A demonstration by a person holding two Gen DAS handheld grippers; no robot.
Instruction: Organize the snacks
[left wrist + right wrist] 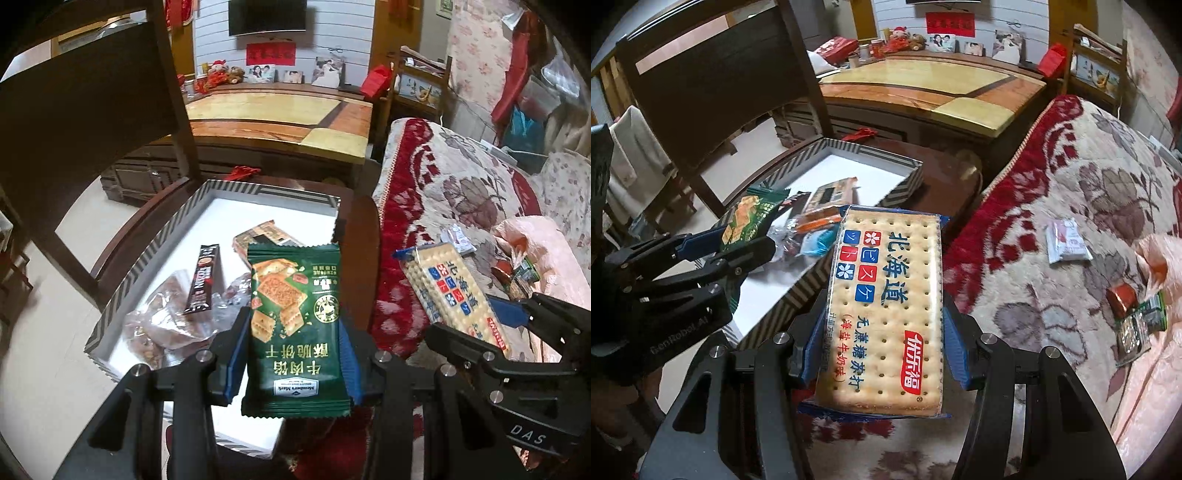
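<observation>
My left gripper (293, 332) is shut on a green biscuit packet (295, 314), held above the near part of a white box with a striped rim (162, 240). The box stands on a dark wooden chair seat and holds a dark stick packet (203, 280), clear-wrapped snacks (162, 325) and a brown packet (266, 236). My right gripper (884, 325) is shut on a cream soda-cracker pack (886, 310), held over the box's right edge beside the sofa. Each gripper shows in the other's view, the right gripper (476, 325) with the cracker pack (454, 291) and the left gripper (738, 240) with the green packet (750, 218).
A floral blanket (1052, 206) covers the sofa on the right, with a small white packet (1065, 240), a red-wrapped snack (1123, 299) and a green packet (1145, 321) beside a pink bag (1160, 258). The chair back (85, 122) rises at left. A wooden table (277, 114) stands beyond.
</observation>
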